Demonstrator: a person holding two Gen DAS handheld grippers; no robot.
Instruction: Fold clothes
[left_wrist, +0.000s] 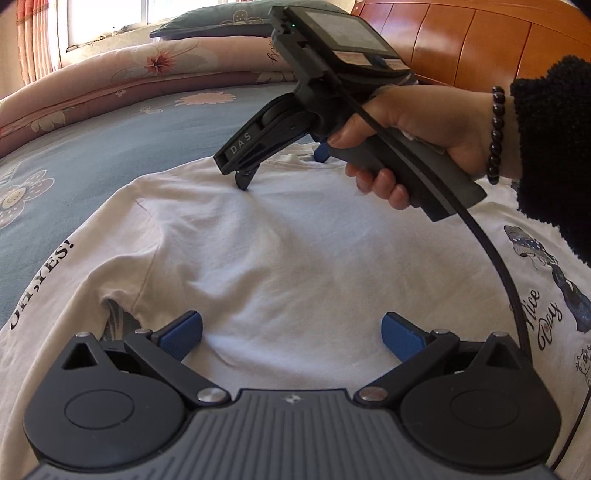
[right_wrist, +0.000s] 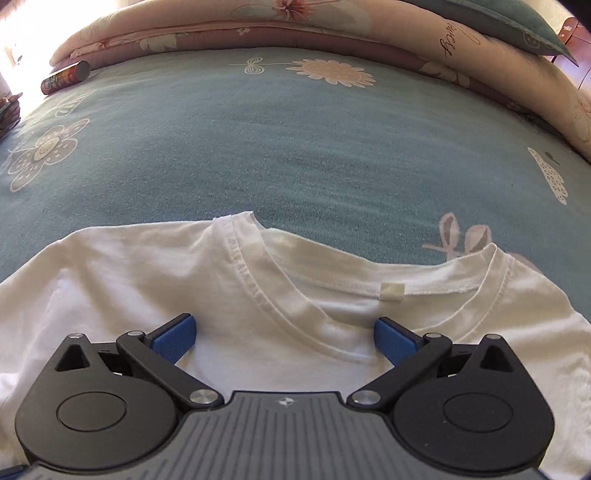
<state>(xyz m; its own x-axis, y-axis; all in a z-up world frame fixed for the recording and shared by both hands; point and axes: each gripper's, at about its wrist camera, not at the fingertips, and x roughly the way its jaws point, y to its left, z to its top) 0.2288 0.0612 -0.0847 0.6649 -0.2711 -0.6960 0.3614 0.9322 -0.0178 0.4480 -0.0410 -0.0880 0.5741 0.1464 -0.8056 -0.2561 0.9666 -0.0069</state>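
My left claw (left_wrist: 291, 334) is spread wide and holds nothing, its blue pads (left_wrist: 183, 334) hovering over the middle of the white T-shirt (left_wrist: 280, 258), which lies flat on the blue flowered bed (left_wrist: 92, 147). My right claw (right_wrist: 284, 338) is also fully released, with the shirt's neckline (right_wrist: 258, 284) lying between its pads but not pinched. From the left wrist view I see my right hand (left_wrist: 417, 122) gripping its handle, and one black fingertip (left_wrist: 243, 182) meets the cloth near the collar. A folded quilt (right_wrist: 332, 33) sits behind.
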